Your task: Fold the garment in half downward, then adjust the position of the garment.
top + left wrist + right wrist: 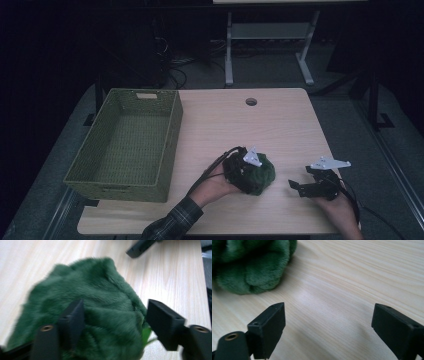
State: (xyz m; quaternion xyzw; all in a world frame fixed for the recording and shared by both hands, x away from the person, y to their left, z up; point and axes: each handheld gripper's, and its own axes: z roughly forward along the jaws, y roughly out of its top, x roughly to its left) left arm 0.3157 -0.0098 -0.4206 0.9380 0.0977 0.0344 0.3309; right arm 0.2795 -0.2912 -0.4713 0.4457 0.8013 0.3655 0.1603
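Note:
A dark green plush toy (266, 172) lies on the light wooden table (280, 120), toward its near edge. My left gripper (250, 176) reaches over the toy from the left. In the left gripper view its jaws stand wide apart around the green plush toy (100, 285); the left gripper (116, 315) has one pad against the fur and the other just off it. My right gripper (301, 177) is low over bare wood to the right of the toy. In the right gripper view the right gripper (329, 315) is open with nothing between its fingers, and the plush toy (252, 267) lies ahead at upper left.
A green woven basket (170, 145) with nothing in it stands on the table's left side. A round cable hole (251, 102) sits near the far edge. Beyond the table are a desk frame (230, 60) and cables on the floor.

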